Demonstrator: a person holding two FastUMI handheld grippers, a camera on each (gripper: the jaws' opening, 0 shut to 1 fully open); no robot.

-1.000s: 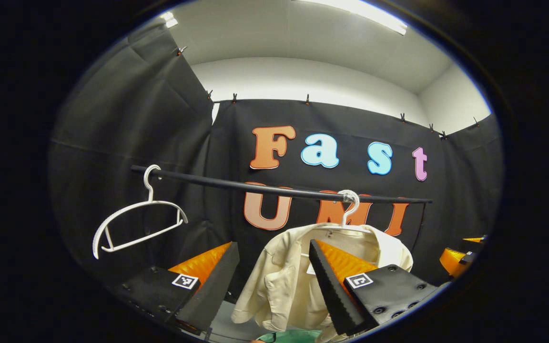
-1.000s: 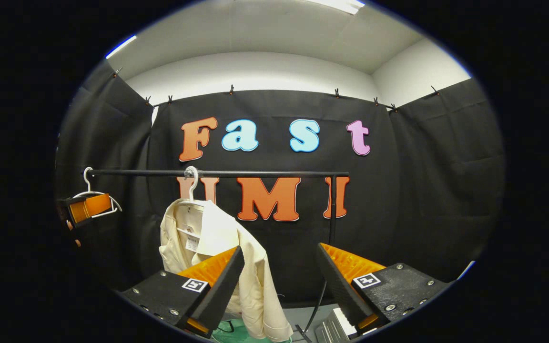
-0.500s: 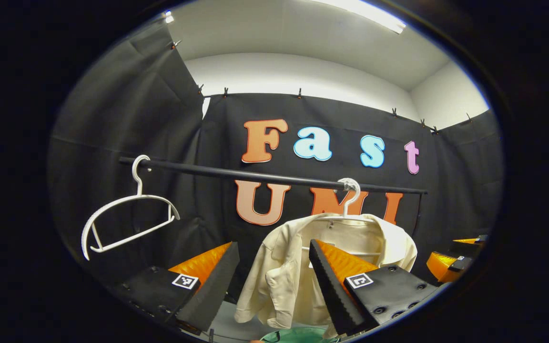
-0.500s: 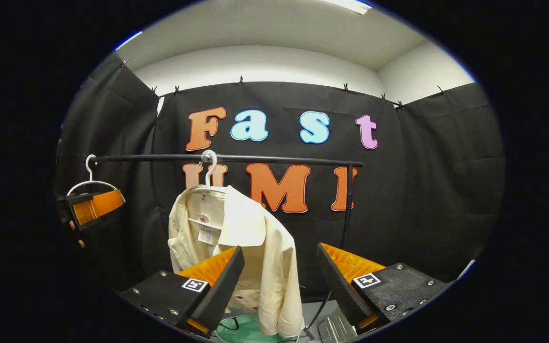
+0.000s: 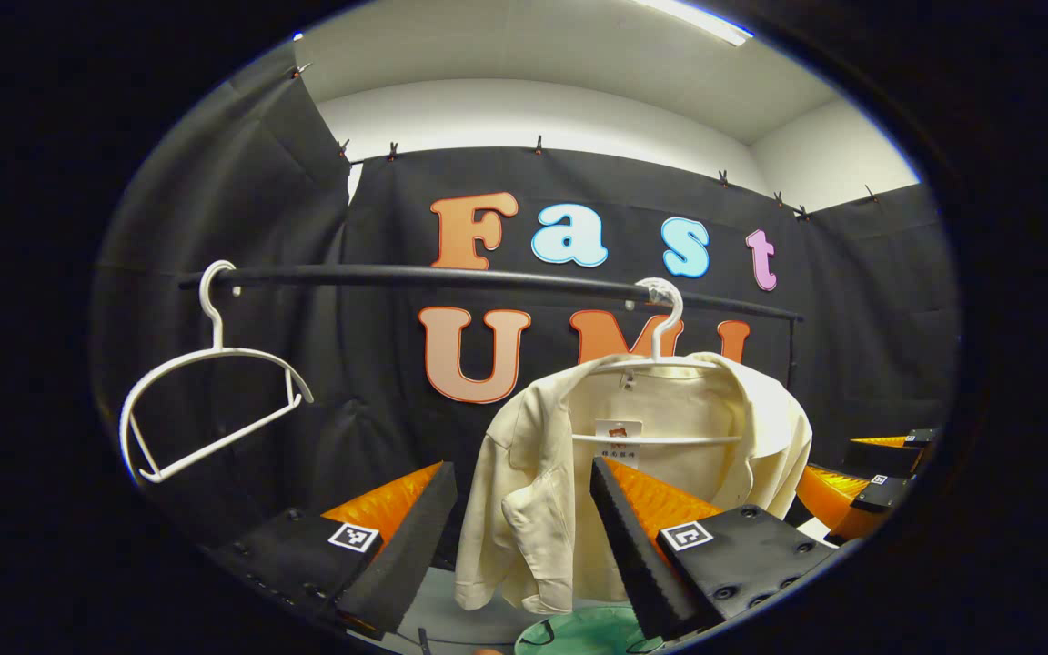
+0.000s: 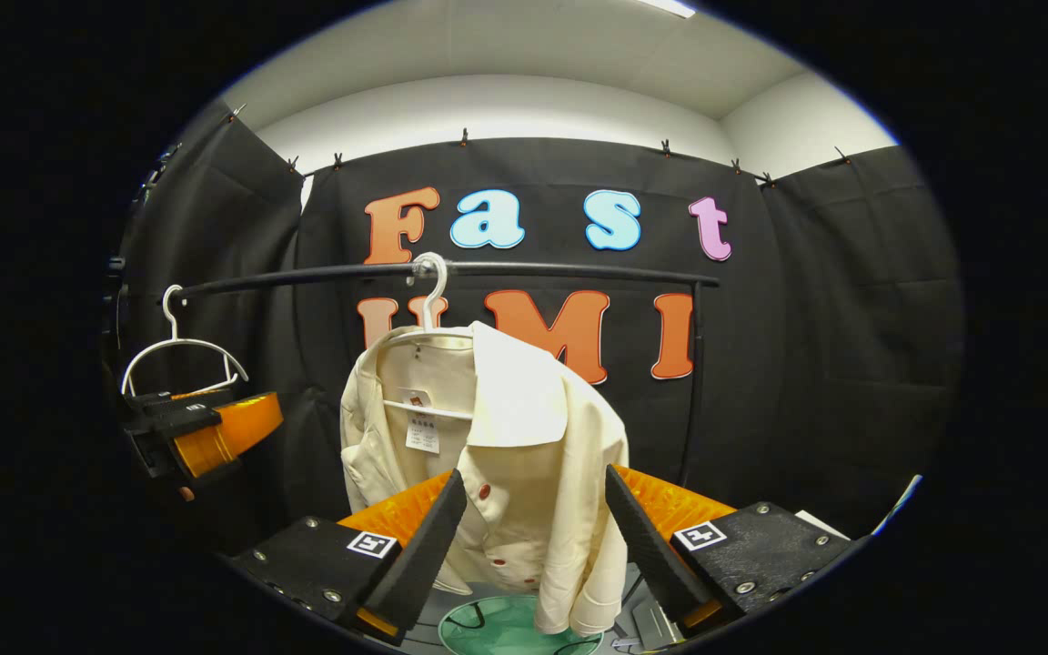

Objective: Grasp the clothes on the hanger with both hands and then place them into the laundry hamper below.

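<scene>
A cream shirt [image 5: 579, 482] [image 6: 506, 455] with red buttons hangs on a white hanger [image 5: 660, 337] [image 6: 431, 300] from a black rail [image 5: 451, 277] [image 6: 533, 269]. Below it sits a green laundry hamper [image 5: 579, 632] [image 6: 497, 628]. My left gripper [image 5: 524, 546] is open, with the shirt's left front seen between its fingers, farther off. My right gripper [image 6: 533, 550] is open too, the shirt's lower front hanging beyond its gap. The right gripper [image 5: 861, 491] also shows at the right edge of the left gripper view, and the left gripper [image 6: 206, 432] at the left edge of the right gripper view.
An empty white hanger [image 5: 206, 400] [image 6: 180, 350] hangs at the rail's left end. The rail's upright post [image 6: 692, 382] stands at the right. A grey object [image 6: 651, 623] lies on the floor beside the hamper.
Both views have tilted downward and come closer: the rail and shirt sit higher and larger in frame, and more of the green hamper shows beneath. Both grippers stay open.
</scene>
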